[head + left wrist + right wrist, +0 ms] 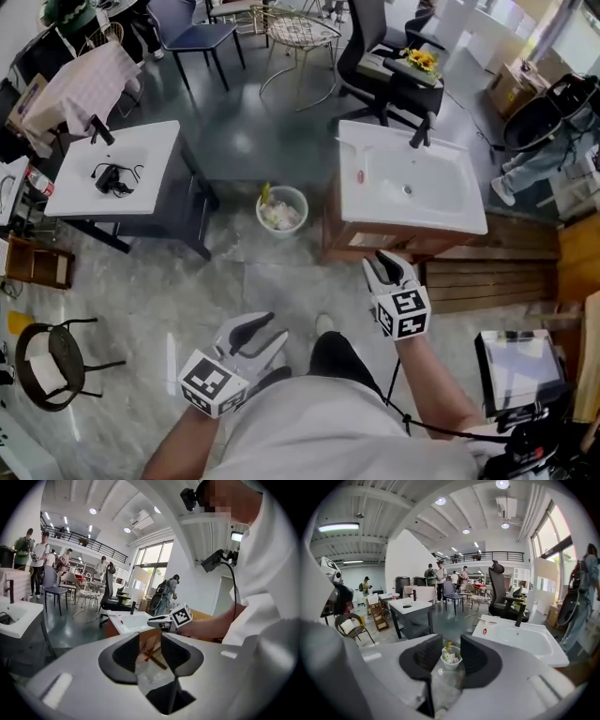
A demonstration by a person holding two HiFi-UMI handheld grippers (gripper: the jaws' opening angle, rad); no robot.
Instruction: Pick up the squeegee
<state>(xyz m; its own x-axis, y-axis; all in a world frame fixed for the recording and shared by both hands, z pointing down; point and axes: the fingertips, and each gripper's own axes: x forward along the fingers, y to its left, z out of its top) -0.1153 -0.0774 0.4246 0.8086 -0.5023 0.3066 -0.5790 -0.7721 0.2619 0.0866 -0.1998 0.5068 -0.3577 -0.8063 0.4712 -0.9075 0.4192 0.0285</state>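
I cannot make out a squeegee for certain in any view. A small black object (111, 176) with a cord lies on the left white sink unit (141, 141), too small to identify. My left gripper (265, 330) (150, 641) is low over the grey floor, open and empty. My right gripper (386, 265) (451, 641) is also open and empty, at the front edge of the right white basin (412, 192). The left gripper view shows the right gripper (157, 620) ahead beside that basin (129, 620).
A white waste bin (281, 208) (450, 659) with rubbish stands on the floor between the two sink units. A black faucet (422, 131) sits on the right basin. Wooden slats (487, 272) lie right, a black chair (56, 361) left. People stand far back.
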